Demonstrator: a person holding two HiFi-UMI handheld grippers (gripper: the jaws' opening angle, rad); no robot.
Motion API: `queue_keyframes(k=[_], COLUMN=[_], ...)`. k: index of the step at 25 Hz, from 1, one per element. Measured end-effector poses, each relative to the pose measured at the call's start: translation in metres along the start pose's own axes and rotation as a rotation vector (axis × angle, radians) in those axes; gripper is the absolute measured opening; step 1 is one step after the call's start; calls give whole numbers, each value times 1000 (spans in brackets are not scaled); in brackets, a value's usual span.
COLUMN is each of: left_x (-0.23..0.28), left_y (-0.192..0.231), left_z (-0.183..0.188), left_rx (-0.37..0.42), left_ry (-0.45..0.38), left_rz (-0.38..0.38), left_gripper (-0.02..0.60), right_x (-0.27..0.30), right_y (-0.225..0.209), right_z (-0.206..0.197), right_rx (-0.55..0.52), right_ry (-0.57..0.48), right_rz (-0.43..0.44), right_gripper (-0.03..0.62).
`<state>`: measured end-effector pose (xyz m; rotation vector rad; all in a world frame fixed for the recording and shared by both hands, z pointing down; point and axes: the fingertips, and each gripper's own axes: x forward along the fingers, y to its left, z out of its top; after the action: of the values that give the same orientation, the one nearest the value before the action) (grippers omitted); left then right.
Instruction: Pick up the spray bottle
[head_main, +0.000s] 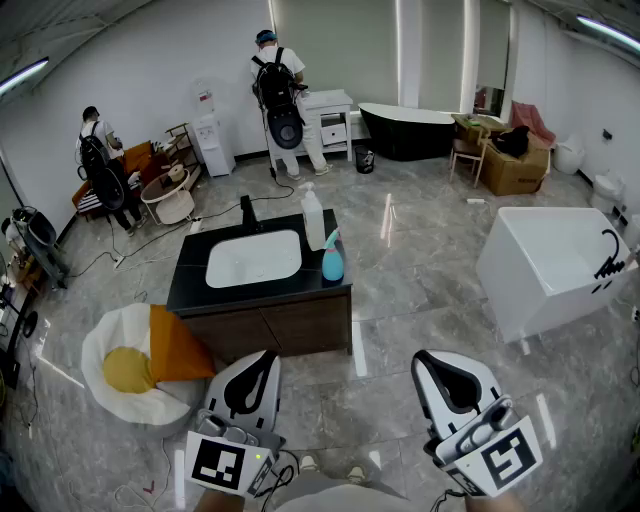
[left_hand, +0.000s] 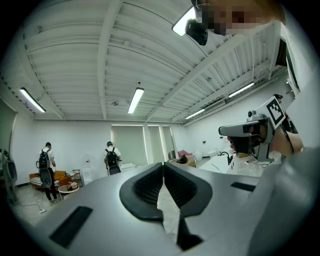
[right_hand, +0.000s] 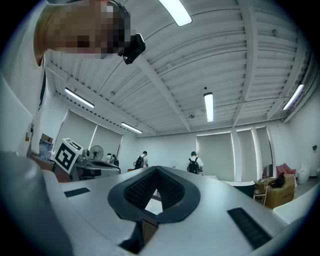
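Note:
A small blue spray bottle (head_main: 333, 262) stands on the right end of the black vanity top (head_main: 195, 262), next to a taller white bottle (head_main: 313, 220). Both grippers are held low in the head view, well short of the vanity. My left gripper (head_main: 268, 357) is shut with nothing in it, and its pads meet at the tip in the left gripper view (left_hand: 163, 166). My right gripper (head_main: 424, 359) is shut and empty too, as the right gripper view (right_hand: 156, 170) shows. Neither gripper view shows the spray bottle.
The vanity has a white sink (head_main: 254, 258) and a black faucet (head_main: 247, 211). An egg-shaped cushion (head_main: 135, 362) lies at its left. A white bathtub (head_main: 550, 265) stands at the right, a black one (head_main: 408, 130) at the back. Two people (head_main: 280, 100) work at the far wall.

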<state>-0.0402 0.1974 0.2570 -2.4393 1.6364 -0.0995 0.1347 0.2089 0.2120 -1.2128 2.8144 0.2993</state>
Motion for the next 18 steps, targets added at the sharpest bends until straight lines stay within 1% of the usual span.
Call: queue_keyframes(k=[5,12,15,16,17,18], left_x=[-1,0,2,2,2,3], left_y=[-3,-7,-10,-11,-11,-12], left_z=[0,3,5,6,6,6], left_rx=[1,8,13,14,15,16], left_ry=[0,3,2,0,0,0], left_rz=[4,2,-1,-1,-1,-2], left_gripper=[26,27,27,26,28,27], right_x=[-5,-9,-12,-13,-13,-13], right_y=[-2,-4,-8,-9,-10,-10], right_z=[-2,-2,3,4,5,5], right_rx=[4,52,54,56,58,60], right_ry=[0,-20,-53,-63,-68,-70], right_rz=[-1,16,-14,-18,-17,-15], right_gripper=[26,28,28,53,124,214])
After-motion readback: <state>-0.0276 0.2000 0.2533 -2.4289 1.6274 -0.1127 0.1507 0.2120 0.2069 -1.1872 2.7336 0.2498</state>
